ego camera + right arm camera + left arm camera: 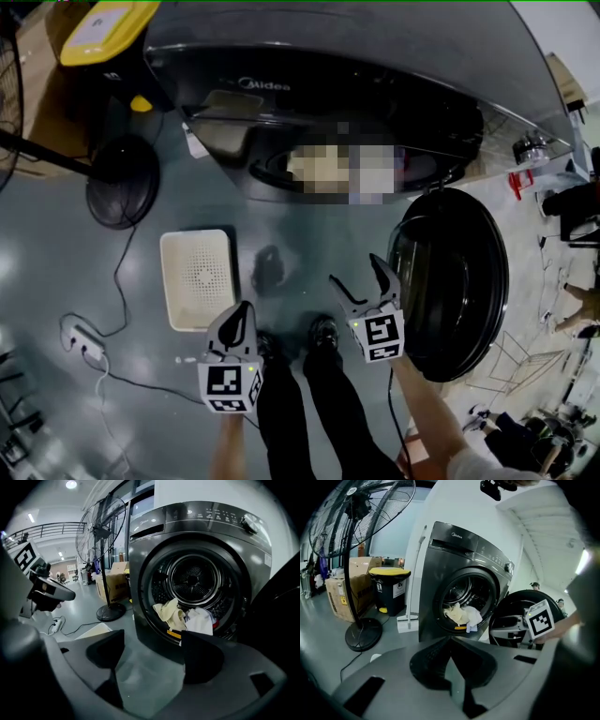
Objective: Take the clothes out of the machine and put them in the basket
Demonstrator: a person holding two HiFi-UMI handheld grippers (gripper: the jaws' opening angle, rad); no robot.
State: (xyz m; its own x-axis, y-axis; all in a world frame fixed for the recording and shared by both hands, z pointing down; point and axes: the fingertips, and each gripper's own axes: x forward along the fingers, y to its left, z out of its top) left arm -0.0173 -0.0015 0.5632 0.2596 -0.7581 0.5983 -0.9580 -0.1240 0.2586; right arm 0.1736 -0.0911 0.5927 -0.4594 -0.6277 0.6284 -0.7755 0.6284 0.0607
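Grey floor (309,244) lay below the open machine (375,47) at the frame's top, clothes (180,613) in its mouth. The left gripper (246,307) had jaws together; the right gripper (354,272) had them apart, empty

Head view taken as the dial. Glossy grey floor (300,225), reflective throughout. At 12 o'clock, dark washing machine (375,84) standing on it. At 10 o'clock, round black fan base (122,181), with black cable (122,272) trailing toward 8 o'clock and reaching a white power strip (81,342). At 9 o'clock, white basket (197,278), perforated, set apart from the machine. At 11 o'clock, yellow-lidded bin (103,33), cardboard boxes (347,592) just beside. At 6 o'clock, two dark shoes (323,333) planted side by side.
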